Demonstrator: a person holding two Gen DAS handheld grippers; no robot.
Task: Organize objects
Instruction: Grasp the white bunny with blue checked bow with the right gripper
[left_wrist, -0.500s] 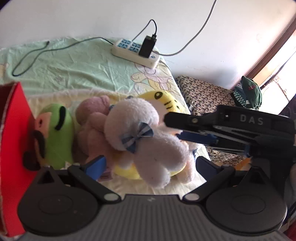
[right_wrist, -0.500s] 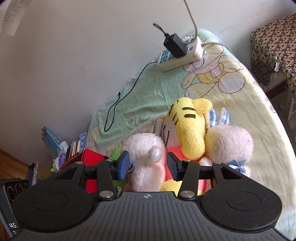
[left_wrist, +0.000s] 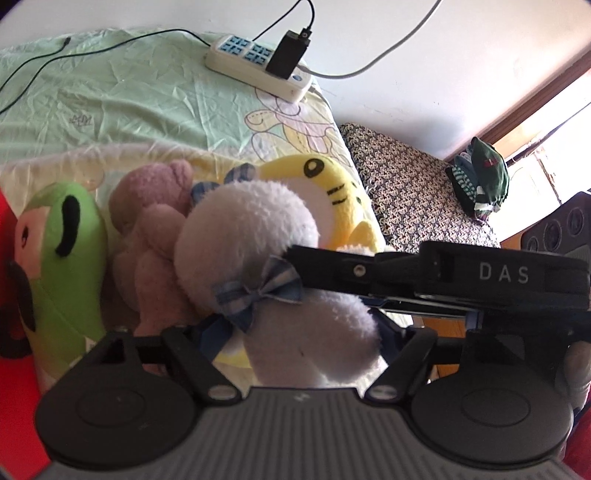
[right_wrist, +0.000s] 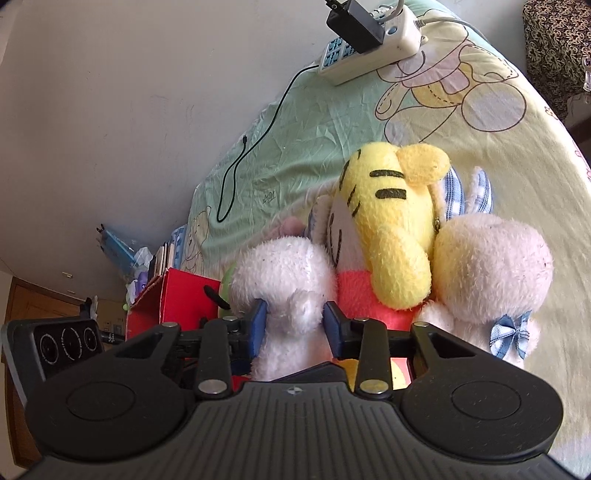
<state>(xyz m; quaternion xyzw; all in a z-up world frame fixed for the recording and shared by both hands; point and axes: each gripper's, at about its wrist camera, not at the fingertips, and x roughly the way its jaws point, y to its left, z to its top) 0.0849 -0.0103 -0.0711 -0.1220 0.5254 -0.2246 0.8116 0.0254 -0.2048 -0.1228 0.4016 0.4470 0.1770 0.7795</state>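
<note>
I am pinching a limb of the white plush bunny (right_wrist: 291, 280) between the blue pads of my right gripper (right_wrist: 293, 326). My left gripper (left_wrist: 299, 339) is straddling the same bunny's body, fingers spread on either side; I cannot tell whether they are pressing. The bunny is lying on the yellow tiger plush (right_wrist: 391, 225), beside the pink plush (left_wrist: 155, 206) and green plush (left_wrist: 62, 236), on the green bedsheet (left_wrist: 129, 96).

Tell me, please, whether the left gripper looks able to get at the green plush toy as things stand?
Probably not directly: the left gripper has the white plush between its jaws, and the pink plush lies between it and the green plush toy.
</note>
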